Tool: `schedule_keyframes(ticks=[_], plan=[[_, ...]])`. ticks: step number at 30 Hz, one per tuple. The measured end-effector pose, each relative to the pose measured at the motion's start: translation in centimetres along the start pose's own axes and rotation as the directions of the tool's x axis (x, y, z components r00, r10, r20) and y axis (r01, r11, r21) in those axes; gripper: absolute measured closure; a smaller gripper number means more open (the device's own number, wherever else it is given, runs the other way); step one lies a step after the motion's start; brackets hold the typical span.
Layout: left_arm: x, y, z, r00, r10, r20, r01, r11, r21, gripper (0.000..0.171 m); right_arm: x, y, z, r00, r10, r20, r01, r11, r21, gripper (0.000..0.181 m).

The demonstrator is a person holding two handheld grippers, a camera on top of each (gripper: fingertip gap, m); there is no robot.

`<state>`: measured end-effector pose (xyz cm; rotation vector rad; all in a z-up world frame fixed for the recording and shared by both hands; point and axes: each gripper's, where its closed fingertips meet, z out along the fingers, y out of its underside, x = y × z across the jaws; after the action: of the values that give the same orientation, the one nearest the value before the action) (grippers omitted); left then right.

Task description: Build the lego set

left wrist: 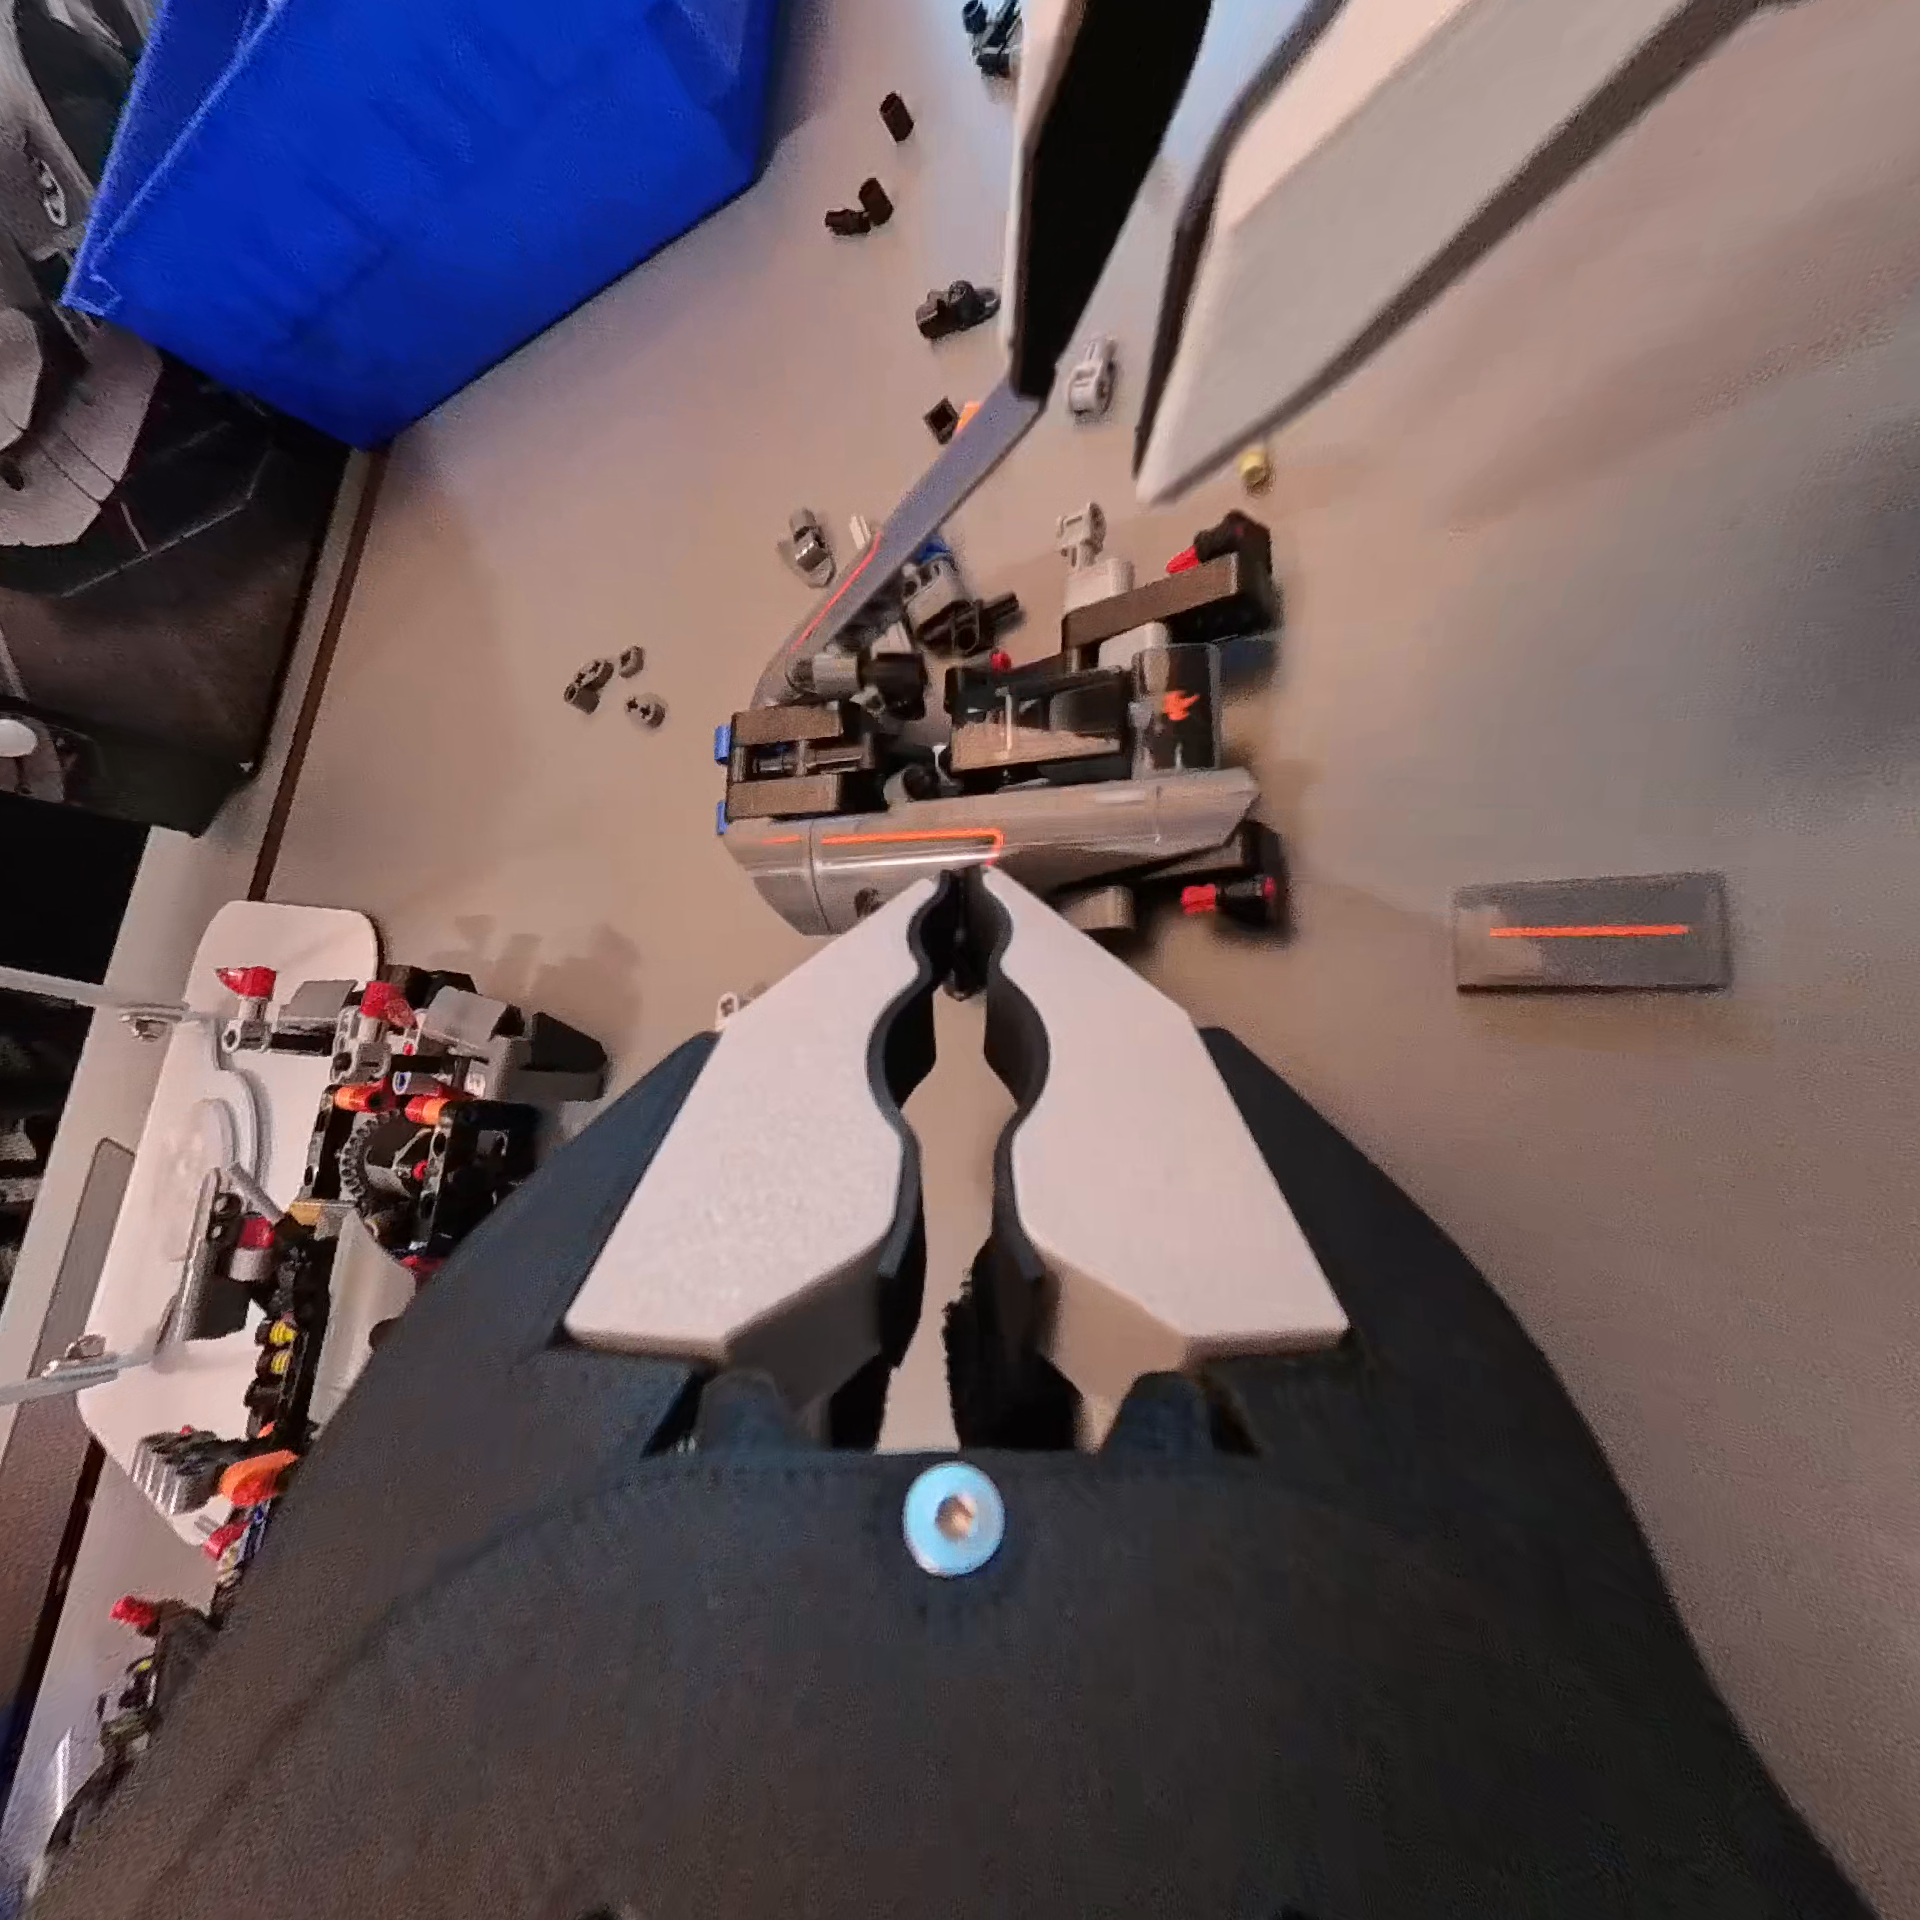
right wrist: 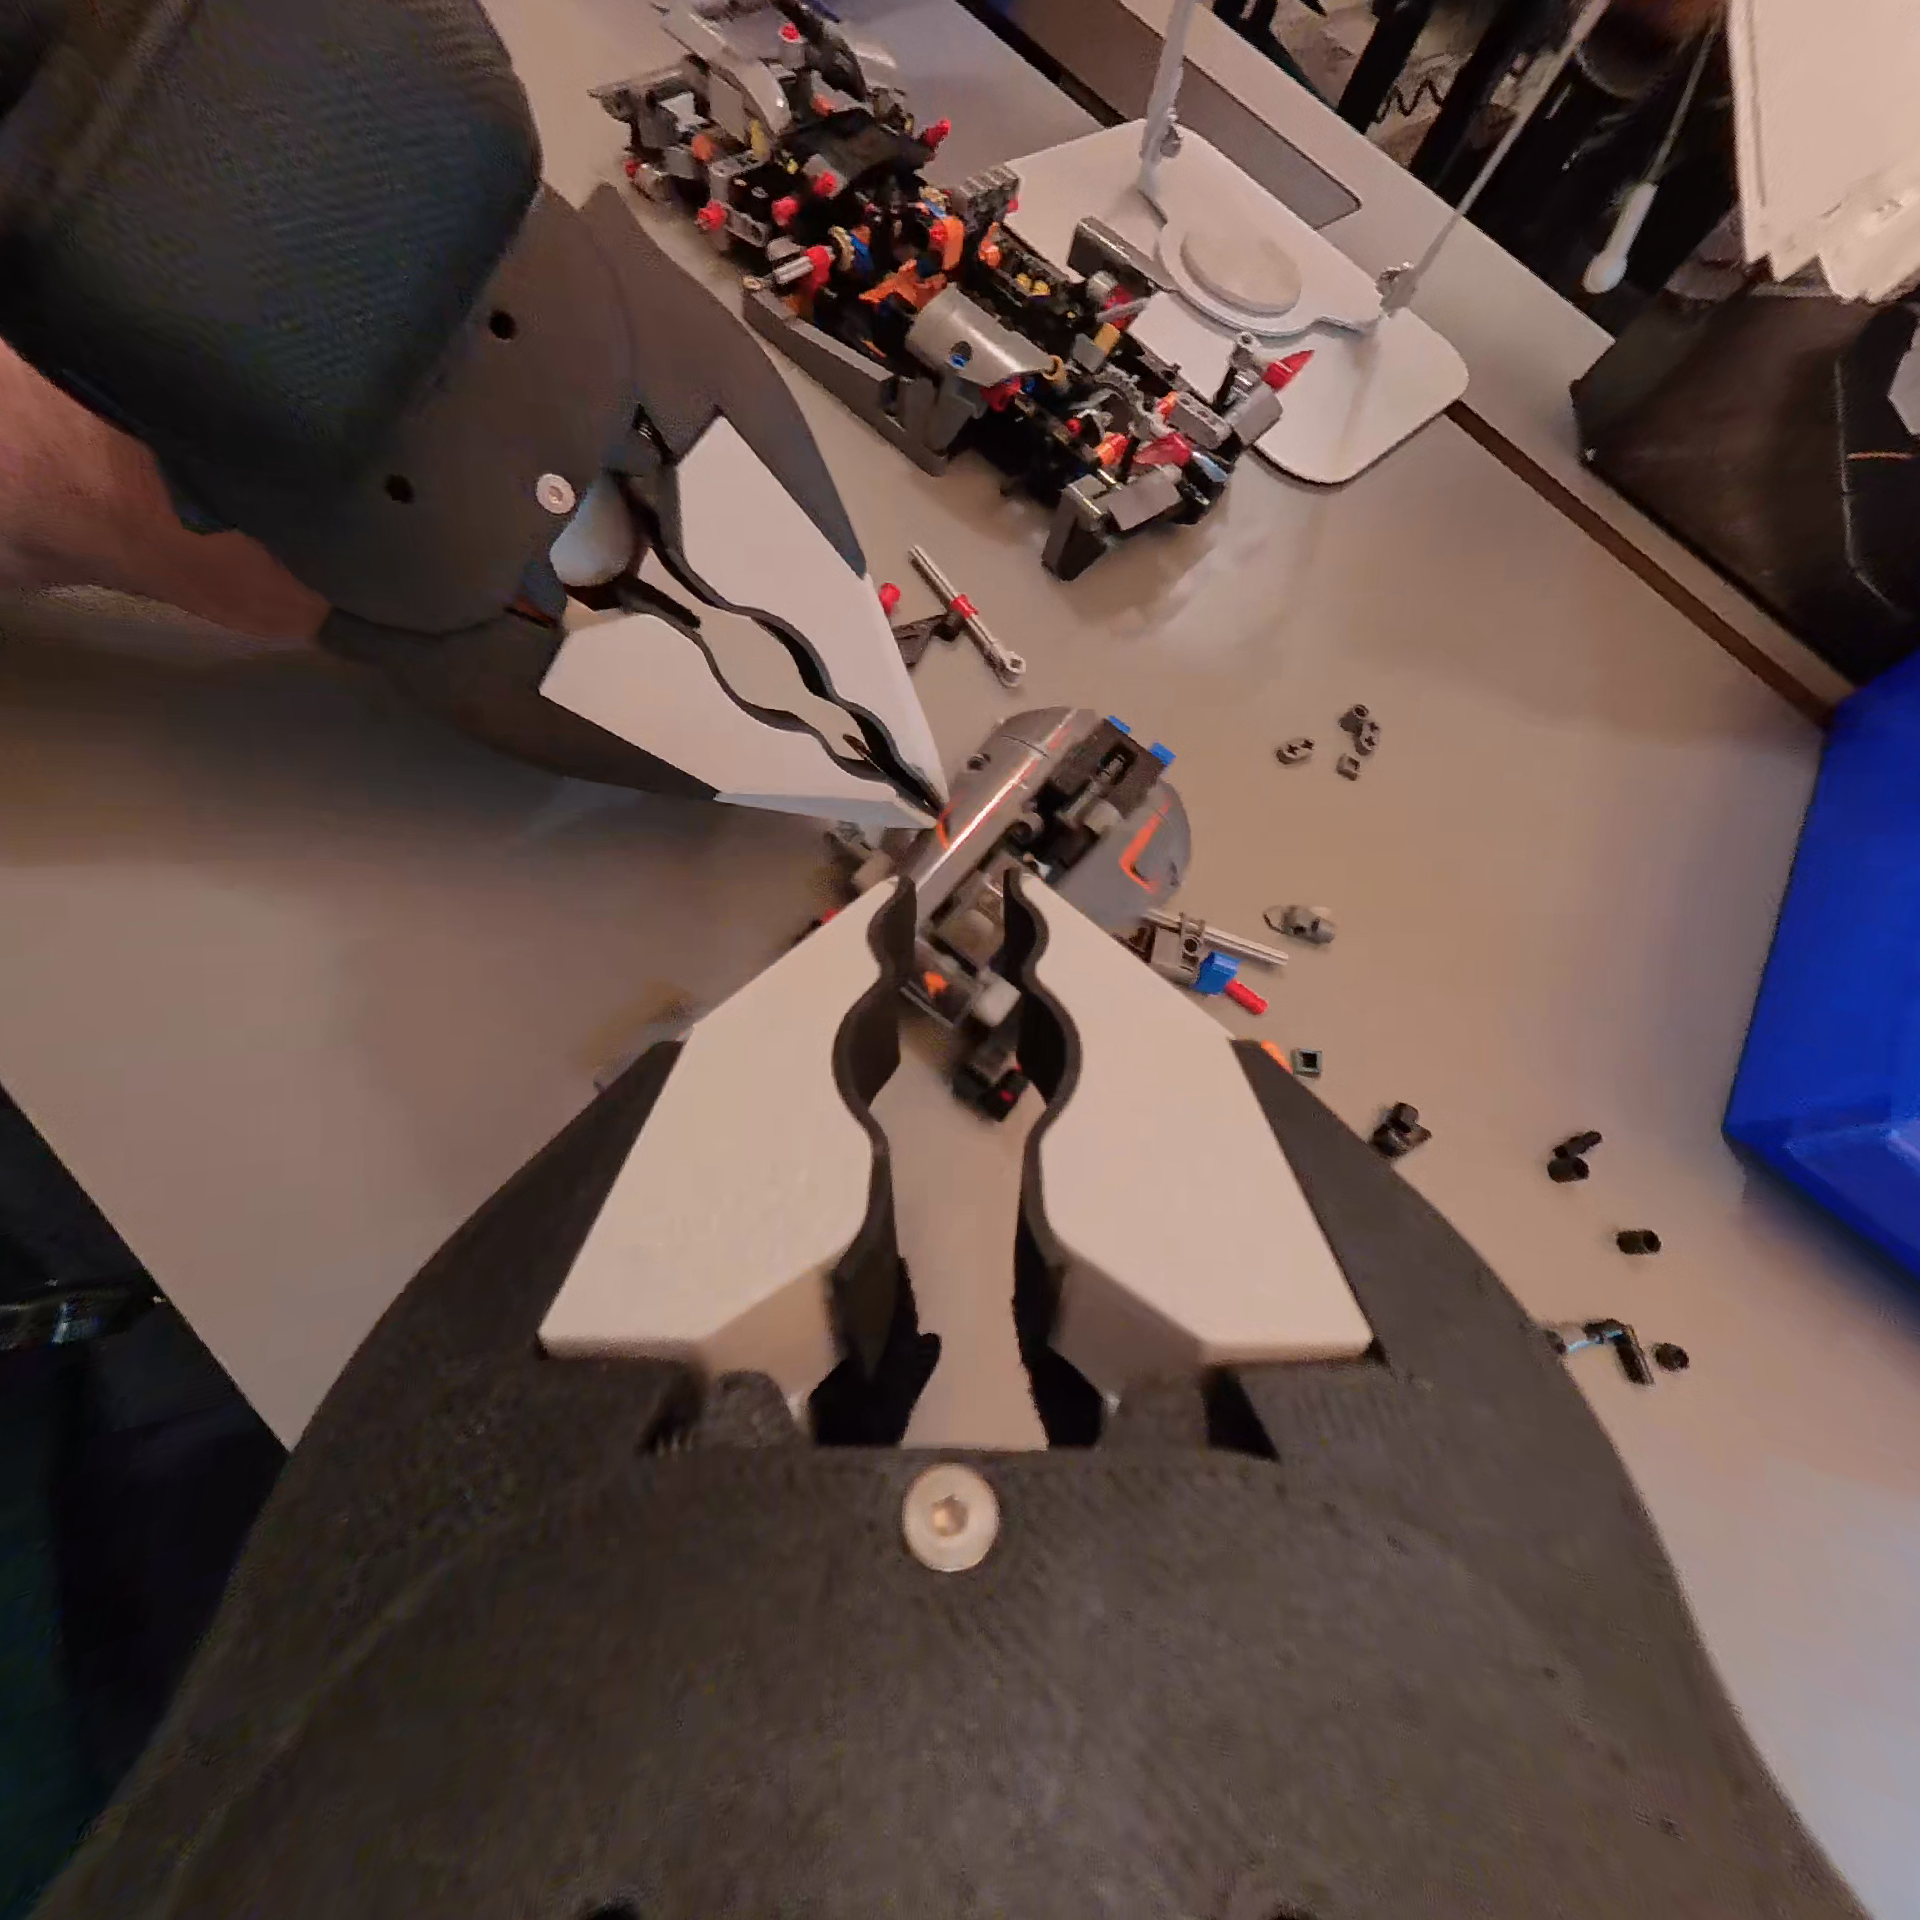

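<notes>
A small grey and black lego sub-assembly (left wrist: 987, 727) with orange lines lies on the table; it also shows in the right wrist view (right wrist: 1081, 810). My left gripper (left wrist: 961, 904) is nearly closed on a black part at its near edge, below a grey panel. Its tips (right wrist: 925, 795) meet the assembly's side in the right wrist view. My right gripper (right wrist: 958, 888) is open and straddles one end of the assembly. Its left fingertip (right wrist: 899, 894) sits against a long grey panel strip. It appears blurred at the top of the left wrist view (left wrist: 1086, 436).
A large part-built car model (right wrist: 935, 281) stands by a white stand base (right wrist: 1351, 395). A blue bin (right wrist: 1849, 935) sits at the table's side. Small dark pieces (right wrist: 1340, 743), an axle (right wrist: 961, 613) and a grey tile with an orange line (left wrist: 1590, 930) lie around. Tip to tip, the grippers are about 8 cm apart. From the left gripper's tips to the axle (right wrist: 961, 613) is close to 9 cm.
</notes>
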<state>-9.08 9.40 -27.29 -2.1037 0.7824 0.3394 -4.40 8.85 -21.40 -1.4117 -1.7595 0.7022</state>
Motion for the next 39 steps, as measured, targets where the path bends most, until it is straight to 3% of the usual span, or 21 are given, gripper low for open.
schedule_keyframes(ticks=[4,10,13,16,19,24,29,33,37,39], plan=[[-0.3,-0.4,-1.2,1.0,0.014,0.003,-0.014,0.999,0.03,0.171,-1.0,-0.9,0.2,0.999,-0.014,0.035,0.014,1.0,0.009,0.163],[1.0,-1.8,-3.1,0.991,0.088,-0.098,-0.08,0.993,0.081,0.171,-3.0,-3.7,0.5,0.986,-0.133,0.1,0.126,0.989,0.072,0.165],[1.4,-2.0,-3.6,0.98,0.14,-0.141,-0.13,0.988,0.079,0.171,-3.3,-3.5,1.2,0.974,-0.184,0.135,0.18,0.983,0.041,0.17],[1.2,-2.8,-4.6,0.977,0.143,-0.16,-0.121,0.983,0.14,0.171,-2.9,-2.7,1.0,0.976,-0.134,0.172,0.133,0.991,0.017,0.169],[1.5,-3.3,-5.7,0.97,0.087,-0.227,-0.043,0.981,0.191,0.171,-3.6,-1.7,0.8,0.96,-0.051,0.275,0.054,0.999,-0.006,0.159],[2.5,-4.5,-8.0,0.923,0.014,-0.385,0.108,0.95,0.294,0.171,-5.6,-1.2,1.7,0.942,-0.144,0.302,0.155,0.988,-0.013,0.161],[2.5,-6.0,-10.2,0.839,-0.082,-0.538,0.325,0.868,0.375,0.171,-7.0,-2.1,1.7,0.919,-0.054,0.391,0.037,0.998,0.05,0.176],[1.8,-5.6,-10.0,0.827,-0.15,-0.542,0.401,0.833,0.381,0.168,-7.2,-2.5,2.1,0.905,0.085,0.416,-0.12,0.991,0.057,0.176],[-0.5,-5.6,-10.3,0.809,-0.264,-0.525,0.512,0.754,0.41,0.154,-6.4,-3.4,1.9,0.84,0.28,0.465,-0.353,0.932,0.078,0.176],[-1.4,-5.7,-11.1,0.768,-0.304,-0.564,0.585,0.692,0.423,0.151,-5.8,-4.1,1.7,0.794,0.354,0.494,-0.46,0.881,0.109,0.176]])
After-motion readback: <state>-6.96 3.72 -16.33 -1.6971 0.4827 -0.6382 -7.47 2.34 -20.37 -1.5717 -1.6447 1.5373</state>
